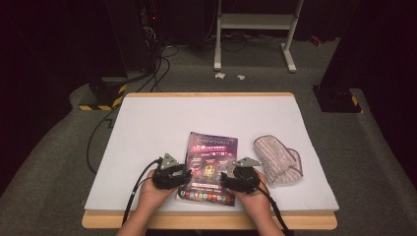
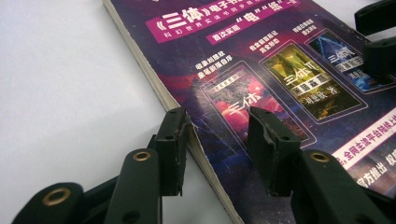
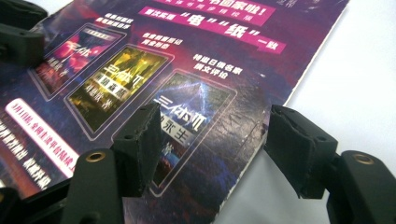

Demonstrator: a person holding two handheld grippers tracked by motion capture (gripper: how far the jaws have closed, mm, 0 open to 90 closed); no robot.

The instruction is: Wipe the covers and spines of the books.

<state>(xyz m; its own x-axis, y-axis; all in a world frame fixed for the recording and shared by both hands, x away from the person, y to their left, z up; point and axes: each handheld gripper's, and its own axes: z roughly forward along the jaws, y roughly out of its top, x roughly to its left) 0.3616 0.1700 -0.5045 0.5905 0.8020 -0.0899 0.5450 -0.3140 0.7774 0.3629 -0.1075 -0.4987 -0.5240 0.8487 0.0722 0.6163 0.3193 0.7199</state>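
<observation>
A thick paperback book (image 1: 211, 162) with a purple and magenta cover lies flat near the table's front edge. My left gripper (image 1: 181, 176) is at its left side. In the left gripper view the jaws (image 2: 217, 119) stand apart astride the book's (image 2: 261, 70) page edge, one over the white table, one over the cover. My right gripper (image 1: 228, 178) is at the book's right side. Its jaws (image 3: 215, 114) are also apart, one above the cover (image 3: 140, 70), the other beyond the edge over the table. Nothing is pinched by either gripper.
A striped cloth mitt (image 1: 278, 160) lies just right of the book, close to my right hand. The white table top (image 1: 196, 113) stretches bare behind the book. On the dark floor beyond are cables (image 1: 157, 69) and a white metal stand (image 1: 255, 22).
</observation>
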